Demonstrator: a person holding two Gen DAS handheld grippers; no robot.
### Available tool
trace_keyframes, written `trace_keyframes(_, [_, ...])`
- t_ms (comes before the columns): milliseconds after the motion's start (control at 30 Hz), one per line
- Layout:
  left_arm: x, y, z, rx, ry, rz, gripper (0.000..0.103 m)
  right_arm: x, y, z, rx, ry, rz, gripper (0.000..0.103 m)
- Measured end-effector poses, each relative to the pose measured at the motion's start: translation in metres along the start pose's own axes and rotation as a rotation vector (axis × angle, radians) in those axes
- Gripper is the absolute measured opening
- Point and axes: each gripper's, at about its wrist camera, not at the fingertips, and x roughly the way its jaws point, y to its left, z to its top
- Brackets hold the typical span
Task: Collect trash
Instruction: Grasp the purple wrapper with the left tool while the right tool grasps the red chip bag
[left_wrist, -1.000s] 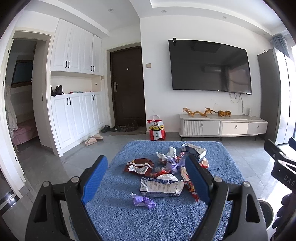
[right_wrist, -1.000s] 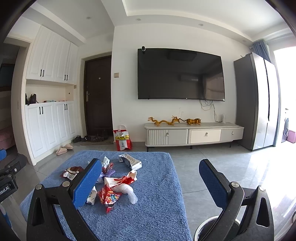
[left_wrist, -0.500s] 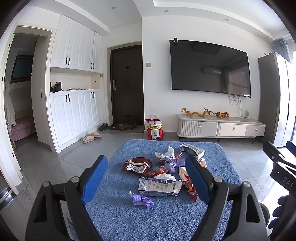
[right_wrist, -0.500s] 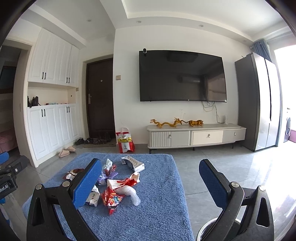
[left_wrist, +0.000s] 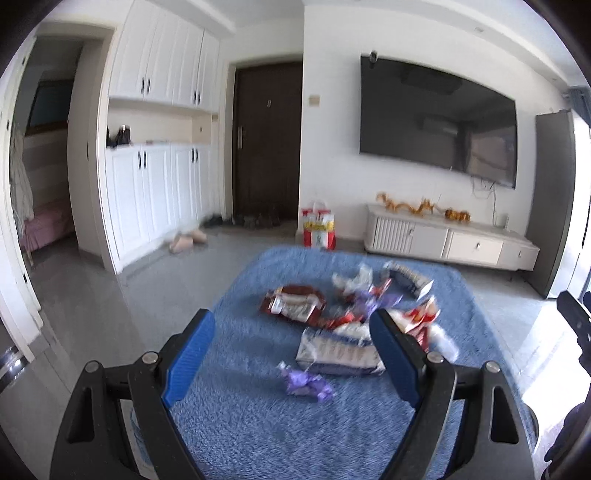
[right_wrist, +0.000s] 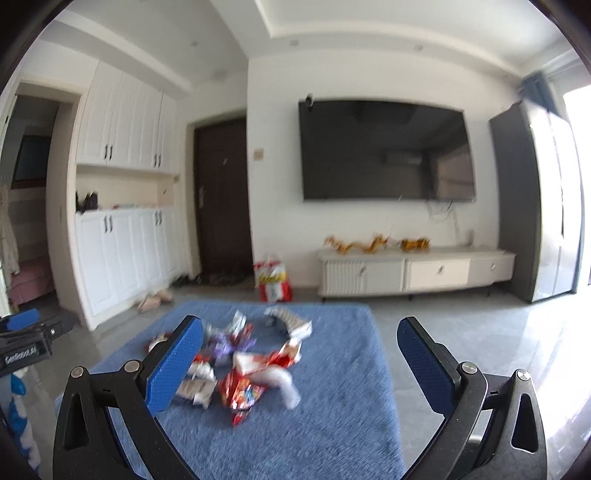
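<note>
A heap of snack wrappers (left_wrist: 354, 314) lies on a blue fuzzy table cover (left_wrist: 258, 417). A purple candy wrapper (left_wrist: 304, 380) lies nearest, beside a white and blue packet (left_wrist: 338, 352); a dark red packet (left_wrist: 293, 303) lies further back. In the right wrist view the heap (right_wrist: 243, 358) sits left of centre, with a red and white wrapper (right_wrist: 258, 373) nearest. My left gripper (left_wrist: 291, 356) is open and empty, above the near part of the cover. My right gripper (right_wrist: 301, 369) is open and empty, to the right of the heap.
The cover's right edge (right_wrist: 384, 387) drops to a grey tiled floor. A round bin rim (left_wrist: 530, 417) shows low on the right. A red shopping bag (right_wrist: 273, 280), a white TV cabinet (right_wrist: 413, 271) and white cupboards (left_wrist: 155, 199) stand beyond.
Both views have swung and tilted downward and are blurred by motion. The wrappers now sit closer and lower between the fingers. Both grippers stay open.
</note>
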Motion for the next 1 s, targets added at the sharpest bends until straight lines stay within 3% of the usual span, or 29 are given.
trace_keyframes(167, [0.054, 0.021, -0.027, -0.028, 0.149, -0.046, 0.084, 0.056, 0.016, -0.031, -0.02, 0.188, 0.128, 0.103])
trace_keyframes(267, [0.081, 0.02, -0.041, -0.033, 0.231, -0.103, 0.084, 0.077, 0.025, -0.047, -0.034, 0.253, 0.176, 0.101])
trace_keyframes(433, [0.115, 0.008, -0.055, -0.007, 0.314, -0.172, 0.083, 0.114, 0.03, -0.064, -0.019, 0.358, 0.249, 0.08])
trace_keyframes(533, [0.137, 0.006, -0.061, -0.006, 0.358, -0.189, 0.077, 0.137, 0.033, -0.069, -0.015, 0.412, 0.283, 0.069])
trace_keyframes(767, [0.171, 0.009, -0.076, -0.032, 0.454, -0.221, 0.063, 0.184, 0.05, -0.076, -0.049, 0.501, 0.315, 0.063])
trace_keyframes(867, [0.171, 0.012, -0.077, -0.037, 0.453, -0.248, 0.056, 0.199, 0.052, -0.085, -0.048, 0.538, 0.312, 0.049])
trace_keyframes(1000, [0.17, 0.014, -0.078, -0.044, 0.447, -0.26, 0.051, 0.207, 0.051, -0.095, -0.039, 0.568, 0.325, 0.021])
